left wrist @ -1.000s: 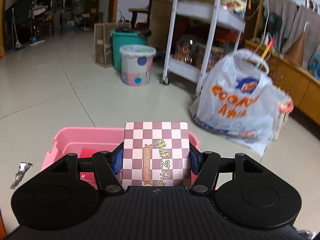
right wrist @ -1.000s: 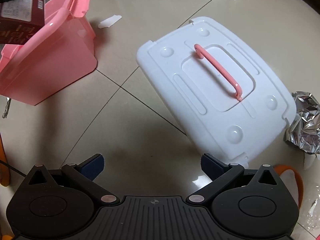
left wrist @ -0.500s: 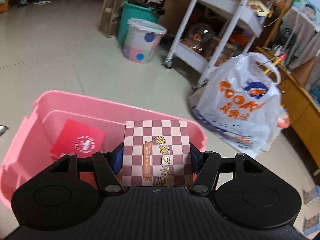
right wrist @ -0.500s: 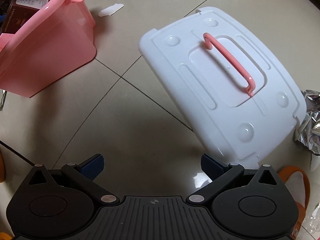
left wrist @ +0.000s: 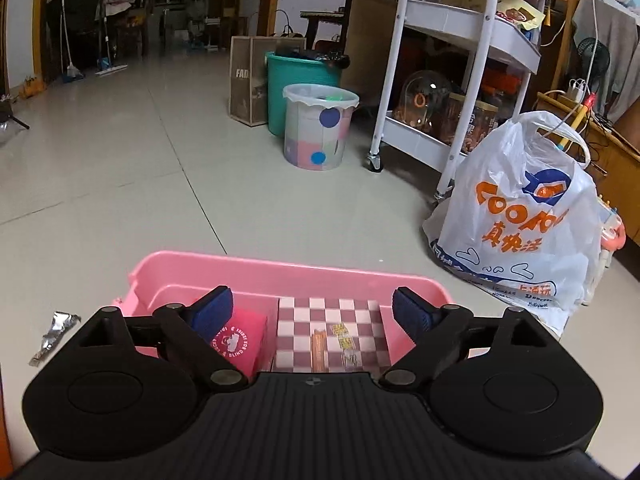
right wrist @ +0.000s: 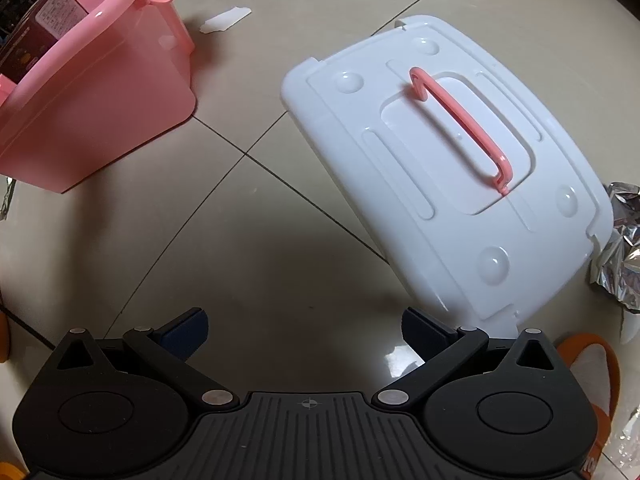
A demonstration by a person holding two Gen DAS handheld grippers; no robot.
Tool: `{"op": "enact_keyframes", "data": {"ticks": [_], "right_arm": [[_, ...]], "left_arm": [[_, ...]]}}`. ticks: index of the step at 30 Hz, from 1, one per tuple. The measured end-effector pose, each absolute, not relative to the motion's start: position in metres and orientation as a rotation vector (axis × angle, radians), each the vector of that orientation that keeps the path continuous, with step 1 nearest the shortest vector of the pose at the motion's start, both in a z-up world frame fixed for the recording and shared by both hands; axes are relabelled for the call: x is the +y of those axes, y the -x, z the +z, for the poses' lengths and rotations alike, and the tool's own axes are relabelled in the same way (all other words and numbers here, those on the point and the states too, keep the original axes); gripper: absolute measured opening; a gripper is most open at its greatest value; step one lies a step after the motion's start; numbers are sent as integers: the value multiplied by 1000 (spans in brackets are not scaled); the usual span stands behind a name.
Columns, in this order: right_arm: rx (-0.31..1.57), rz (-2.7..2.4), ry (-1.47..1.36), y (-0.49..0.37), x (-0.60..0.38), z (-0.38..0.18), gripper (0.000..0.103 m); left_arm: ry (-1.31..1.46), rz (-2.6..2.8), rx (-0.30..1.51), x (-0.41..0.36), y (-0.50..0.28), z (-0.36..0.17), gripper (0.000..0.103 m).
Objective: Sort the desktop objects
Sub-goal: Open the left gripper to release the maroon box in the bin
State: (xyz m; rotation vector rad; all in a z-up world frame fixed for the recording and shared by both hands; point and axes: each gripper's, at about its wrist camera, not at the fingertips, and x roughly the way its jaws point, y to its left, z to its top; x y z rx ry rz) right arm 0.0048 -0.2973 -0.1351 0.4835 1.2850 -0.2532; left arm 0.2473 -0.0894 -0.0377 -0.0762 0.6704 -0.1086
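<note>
A pink storage bin [left wrist: 288, 274] stands on the tiled floor. Inside it lie a checkered box [left wrist: 332, 336] and, to its left, a red box [left wrist: 238, 340]. My left gripper [left wrist: 312, 310] hovers over the bin; its jaws are opening, and the checkered box sits below and apart from the blue pads [left wrist: 408, 312]. In the right wrist view the same bin [right wrist: 92, 116] shows at upper left with a dark box [right wrist: 44, 28] inside. My right gripper [right wrist: 304, 330] stands open over bare floor, close to the near corner of a white lid [right wrist: 452, 168] with a pink handle [right wrist: 460, 124].
A white printed plastic bag [left wrist: 520, 216] sits right of the bin. A patterned waste bucket [left wrist: 318, 126], a green bucket [left wrist: 296, 80] and a white wheeled rack [left wrist: 452, 68] stand farther back. Crumpled foil [right wrist: 620, 248] lies beside the lid, a foil scrap [left wrist: 54, 332] left of the bin.
My left gripper has let go of the checkered box, which now lies in the bin next to the red box. The jaws have spread wide. The right gripper has stayed open.
</note>
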Motion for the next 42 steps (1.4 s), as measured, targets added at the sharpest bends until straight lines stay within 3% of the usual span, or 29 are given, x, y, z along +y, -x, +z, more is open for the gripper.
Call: {"op": "enact_keyframes", "data": {"ticks": [7, 11, 12, 13, 15, 17, 30, 39, 42], "right_arm": [[1281, -253, -479, -4, -297, -134, 103], [1279, -249, -474, -3, -296, -132, 103], [1278, -247, -470, -3, -296, -131, 103], [1277, -246, -468, -3, -296, -131, 103], [1275, -249, -466, -3, -297, -131, 103], [1275, -256, -471, -2, -299, -132, 103], [1277, -246, -472, -2, -297, -134, 103], [1279, -242, -476, -2, -295, -135, 103], [1277, -242, -477, -2, -296, -135, 103]], "left_arm": [[-20, -119, 737, -96, -239, -41, 89], [-217, -159, 751, -122, -232, -49, 89], [-259, -175, 750, -127, -230, -51, 87], [-278, -188, 754, -131, -230, -53, 77], [-255, -166, 763, -130, -232, -55, 68], [-156, -156, 768, -120, -235, -51, 66], [545, -222, 812, -54, -243, -59, 64], [353, -46, 852, -42, -251, -64, 65], [284, -15, 836, -44, -248, -64, 74]]}}
